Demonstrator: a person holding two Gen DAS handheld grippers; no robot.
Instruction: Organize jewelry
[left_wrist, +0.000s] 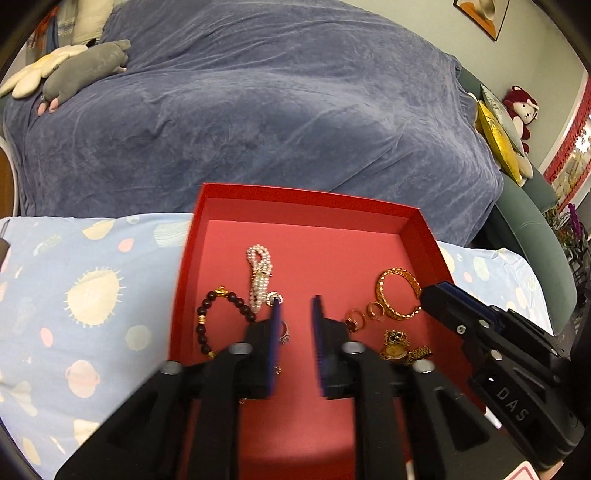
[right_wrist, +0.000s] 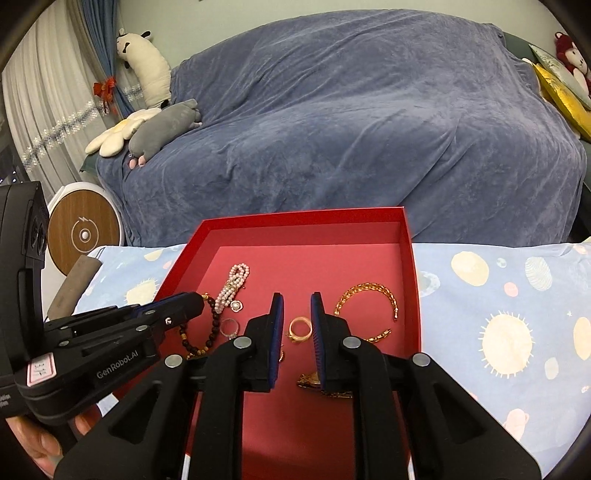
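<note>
Both black two-finger grippers hover over the shallow red cardboard tray, jaws spread and holding nothing. A small gold ring lies on the tray floor between the right gripper fingertips. By the left gripper, a white pearl bracelet lies just ahead-left.

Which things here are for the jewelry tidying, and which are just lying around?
For the job:
red box
pearl bracelet
dark bead bracelet
gold chain bracelet
gold ring
silver ring
gold watch
left tool
right tool

Just lying about:
blue blanket
grey plush
red plush
yellow cushion
</note>
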